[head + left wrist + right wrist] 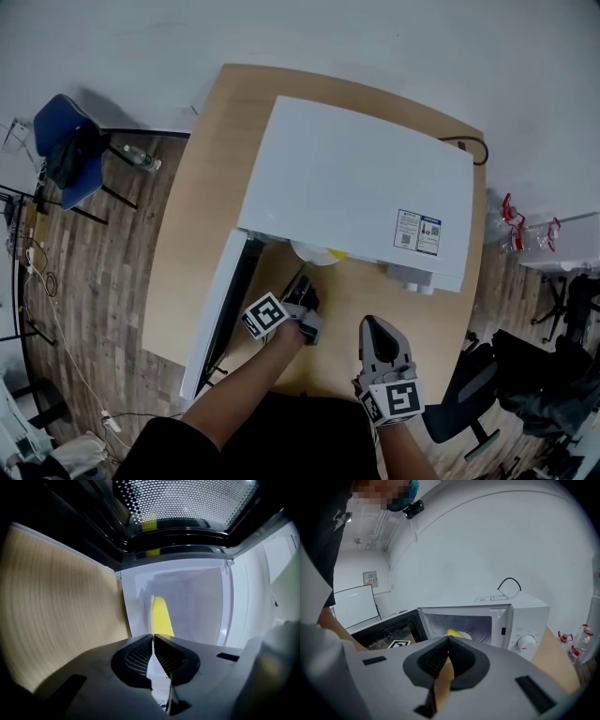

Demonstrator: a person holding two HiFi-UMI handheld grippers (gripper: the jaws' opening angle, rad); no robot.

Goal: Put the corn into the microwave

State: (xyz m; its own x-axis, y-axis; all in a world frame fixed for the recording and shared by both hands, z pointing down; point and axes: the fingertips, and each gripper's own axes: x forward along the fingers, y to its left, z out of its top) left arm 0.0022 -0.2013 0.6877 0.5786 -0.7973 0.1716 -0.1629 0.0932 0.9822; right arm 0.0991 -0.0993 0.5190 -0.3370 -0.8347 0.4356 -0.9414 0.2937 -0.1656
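The white microwave (361, 178) stands on the round wooden table (197, 216) with its door (217, 309) swung open to the left. The yellow corn (161, 616) lies inside the cavity on a white plate (314, 251); in the right gripper view the corn (452, 633) shows just inside the opening of the microwave (487, 616). My left gripper (153, 635) is shut and empty, its tips just short of the corn; in the head view the left gripper (302, 286) sits at the mouth of the oven. My right gripper (372, 323) hangs back over the table's front, shut and empty, as the right gripper (449, 640) view confirms.
The open door's mesh window (187, 501) is close to my left gripper. A control knob (526, 641) is on the oven's right front, and a black cable (469, 145) runs behind it. A blue chair (70, 145) stands left of the table, a black office chair (469, 394) at the right.
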